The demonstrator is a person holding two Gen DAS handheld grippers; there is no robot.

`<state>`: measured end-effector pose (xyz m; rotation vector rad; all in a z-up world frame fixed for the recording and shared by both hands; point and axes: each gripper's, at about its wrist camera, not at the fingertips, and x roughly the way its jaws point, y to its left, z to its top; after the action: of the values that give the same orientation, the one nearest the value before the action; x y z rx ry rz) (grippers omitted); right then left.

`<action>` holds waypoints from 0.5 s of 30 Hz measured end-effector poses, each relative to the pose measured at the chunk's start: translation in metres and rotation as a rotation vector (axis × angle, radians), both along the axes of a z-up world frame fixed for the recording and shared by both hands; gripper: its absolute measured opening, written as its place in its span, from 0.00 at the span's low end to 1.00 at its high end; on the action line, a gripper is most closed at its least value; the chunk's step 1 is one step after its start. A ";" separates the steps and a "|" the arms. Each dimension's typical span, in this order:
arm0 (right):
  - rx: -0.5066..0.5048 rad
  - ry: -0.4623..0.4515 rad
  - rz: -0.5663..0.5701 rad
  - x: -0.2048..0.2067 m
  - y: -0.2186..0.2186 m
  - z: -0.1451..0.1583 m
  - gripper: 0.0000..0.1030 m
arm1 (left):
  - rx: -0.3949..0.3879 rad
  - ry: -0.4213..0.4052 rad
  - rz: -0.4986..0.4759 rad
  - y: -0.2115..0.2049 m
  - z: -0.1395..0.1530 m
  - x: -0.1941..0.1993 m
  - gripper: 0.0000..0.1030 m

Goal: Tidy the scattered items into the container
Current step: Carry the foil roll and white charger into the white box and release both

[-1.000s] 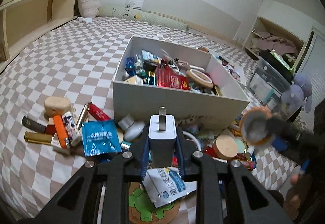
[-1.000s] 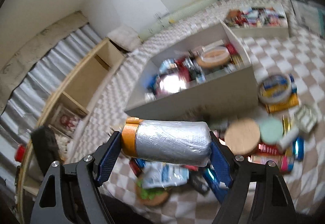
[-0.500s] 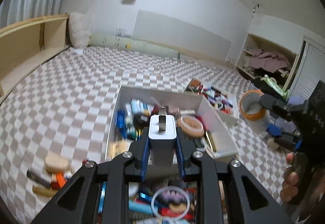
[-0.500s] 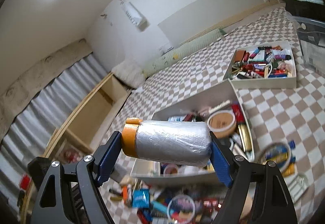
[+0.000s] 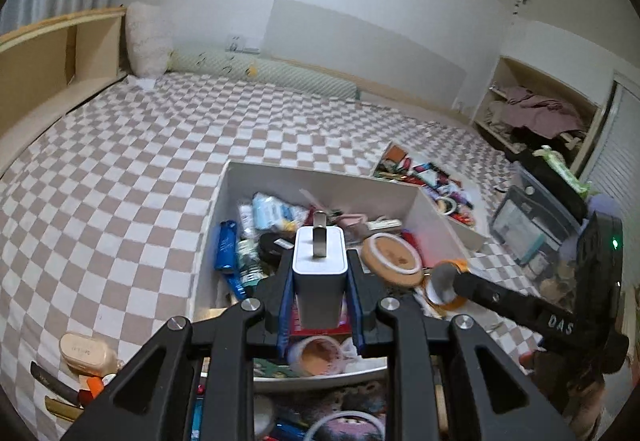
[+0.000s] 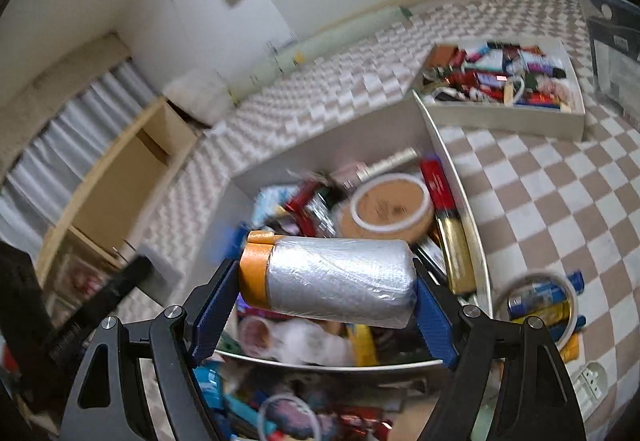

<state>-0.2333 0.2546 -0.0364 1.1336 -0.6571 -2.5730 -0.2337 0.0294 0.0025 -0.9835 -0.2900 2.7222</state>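
Partway done, by the look of it. Off the box's left corner on the bed [image 5: 120, 177]: a tan case [image 5: 82, 349] and small bits left lying. Over the box [image 5: 320, 181], already well filled: left gripper [image 5: 319, 281] clenched on a white charger [image 5: 319, 273], not yet dropped. Further right, also above the box: right gripper [image 6: 326, 293] grasping a silver roll [image 6: 336, 287]. Right of the box's wall: tape ring [image 6: 536, 307] and tubes left to gather. Near edge, more clutter waiting.
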 end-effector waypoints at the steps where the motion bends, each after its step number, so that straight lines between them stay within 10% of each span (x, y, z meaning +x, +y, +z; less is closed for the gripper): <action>1: 0.014 -0.006 0.001 -0.001 -0.002 -0.002 0.80 | 0.001 -0.010 0.008 -0.004 -0.003 -0.003 0.23; 15: 0.109 -0.013 0.035 0.004 -0.019 -0.007 0.93 | -0.134 -0.123 0.057 -0.012 -0.022 -0.049 0.23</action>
<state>-0.2291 0.2359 -0.0438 1.1852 -0.5012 -2.6020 -0.2822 0.0178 -0.0193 -1.1992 -0.1601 2.7681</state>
